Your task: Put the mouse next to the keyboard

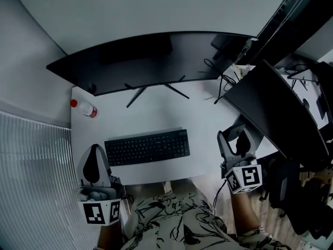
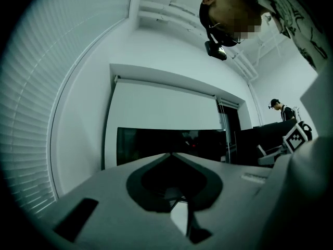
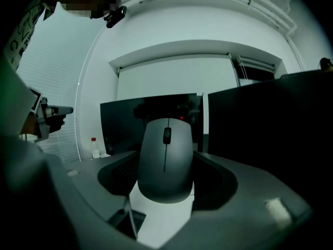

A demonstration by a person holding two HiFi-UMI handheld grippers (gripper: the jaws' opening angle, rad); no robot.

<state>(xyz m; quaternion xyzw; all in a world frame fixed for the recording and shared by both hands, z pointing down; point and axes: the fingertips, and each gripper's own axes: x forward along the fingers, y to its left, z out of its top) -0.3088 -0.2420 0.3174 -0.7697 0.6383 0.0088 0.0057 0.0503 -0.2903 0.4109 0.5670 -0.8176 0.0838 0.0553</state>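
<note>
**Mouse in the grip, not parked yet**

We've got the mouse (image 3: 165, 160) clamped between the jaws of the right tool (image 1: 238, 142), out by the right edge of the counter (image 1: 203, 119). That's well apart from the keyboard (image 1: 147, 147), which sits mid-counter near the front edge. By our read, the carry and the set-down beside the keyboard are what's left.

The left tool (image 1: 95, 165) is closed on nothing at the front left corner.

The counter is plain white, with a curved monitor (image 1: 151, 61) along the back edge, a small bottle (image 1: 84, 108) at the left edge and a second screen (image 1: 276, 113) off the right side. The walls are white, with ribbed blinds (image 1: 31, 176) on the left.
</note>
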